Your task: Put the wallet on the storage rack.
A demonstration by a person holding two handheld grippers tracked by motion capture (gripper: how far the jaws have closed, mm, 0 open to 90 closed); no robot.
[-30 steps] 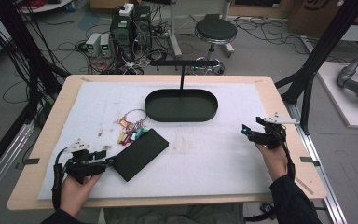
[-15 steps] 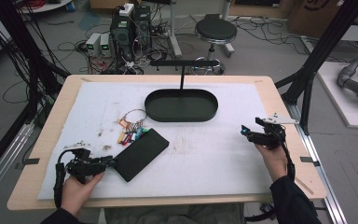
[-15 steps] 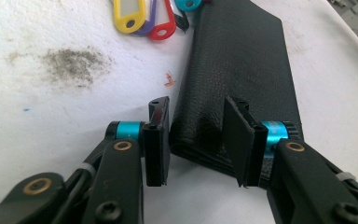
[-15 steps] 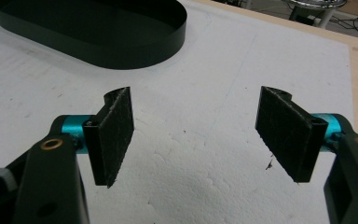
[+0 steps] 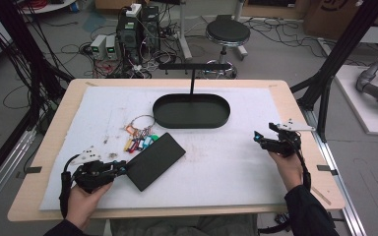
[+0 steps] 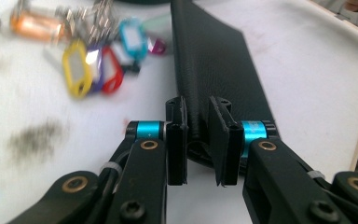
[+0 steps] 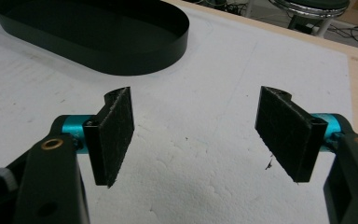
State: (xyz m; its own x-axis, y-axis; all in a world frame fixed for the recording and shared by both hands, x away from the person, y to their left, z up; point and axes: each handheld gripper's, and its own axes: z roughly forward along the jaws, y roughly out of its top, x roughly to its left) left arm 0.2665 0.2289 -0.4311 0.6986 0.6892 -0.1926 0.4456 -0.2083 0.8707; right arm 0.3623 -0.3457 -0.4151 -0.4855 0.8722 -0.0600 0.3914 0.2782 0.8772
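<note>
Left hand-held gripper had just been closing its jaws on the near corner of the black wallet, and in the left gripper view the pads pressed the wallet's edge between them, so it was grasping the wallet. From that hand-held gripper the wallet stretched straight ahead, lying flat on the white mat of the table, its near end looking slightly raised. Just ahead and to the left of the jaws lay a bunch of keys with coloured tags, close beside the wallet's long edge. Farther ahead sat the black oval tray.

To do this step well, I judged the grip should sit deeper than the very corner, since a thin hold there could let the wallet swing or slip; lifting slowly and level would keep its far end from dragging the key tags along.

Right hand-held gripper hovered over bare mat with its jaws spread wide, released and grasping nothing, the tray ahead and to its left.
</note>
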